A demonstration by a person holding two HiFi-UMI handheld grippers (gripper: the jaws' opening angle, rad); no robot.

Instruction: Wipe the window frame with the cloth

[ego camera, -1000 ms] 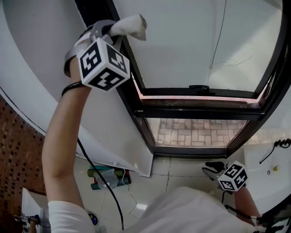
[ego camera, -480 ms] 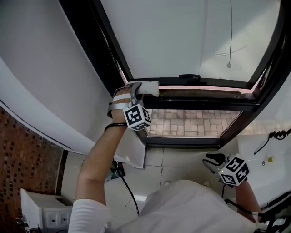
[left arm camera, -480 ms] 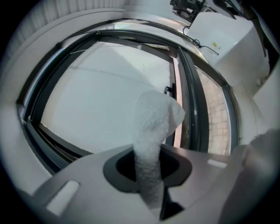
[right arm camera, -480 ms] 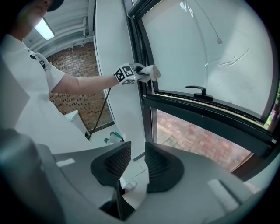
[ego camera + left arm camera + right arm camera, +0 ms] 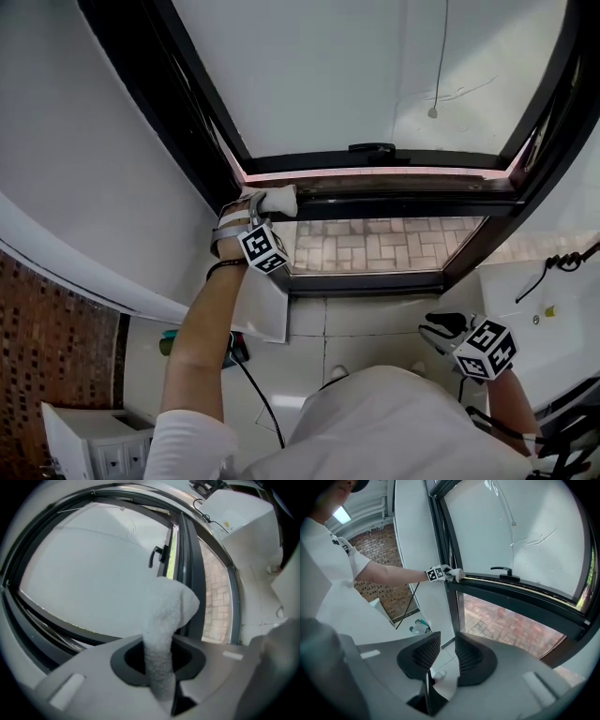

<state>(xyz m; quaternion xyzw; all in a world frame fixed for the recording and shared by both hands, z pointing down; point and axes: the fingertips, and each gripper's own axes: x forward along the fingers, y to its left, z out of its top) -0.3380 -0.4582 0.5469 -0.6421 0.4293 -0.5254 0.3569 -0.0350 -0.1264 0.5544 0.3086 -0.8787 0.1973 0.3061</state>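
My left gripper (image 5: 262,208) is shut on a white cloth (image 5: 279,200), which is pressed to the left end of the black window frame's middle rail (image 5: 394,201), at the corner with the left upright. In the left gripper view the cloth (image 5: 165,620) sticks up from between the jaws in front of the frame (image 5: 187,569) and its handle (image 5: 157,555). The right gripper view shows the cloth (image 5: 457,574) on the rail (image 5: 520,591). My right gripper (image 5: 439,330) hangs low at the right, away from the window, its jaws a narrow gap apart and empty (image 5: 447,656).
A white wall panel (image 5: 103,187) flanks the frame at the left. A white unit (image 5: 539,300) with a black cable stands at the right. Bottles (image 5: 169,343) lie on the tiled floor. A pull cord (image 5: 432,112) hangs before the pane.
My left gripper with the cloth has come down the left upright to the corner of the middle rail. The right gripper has stayed low at the right.
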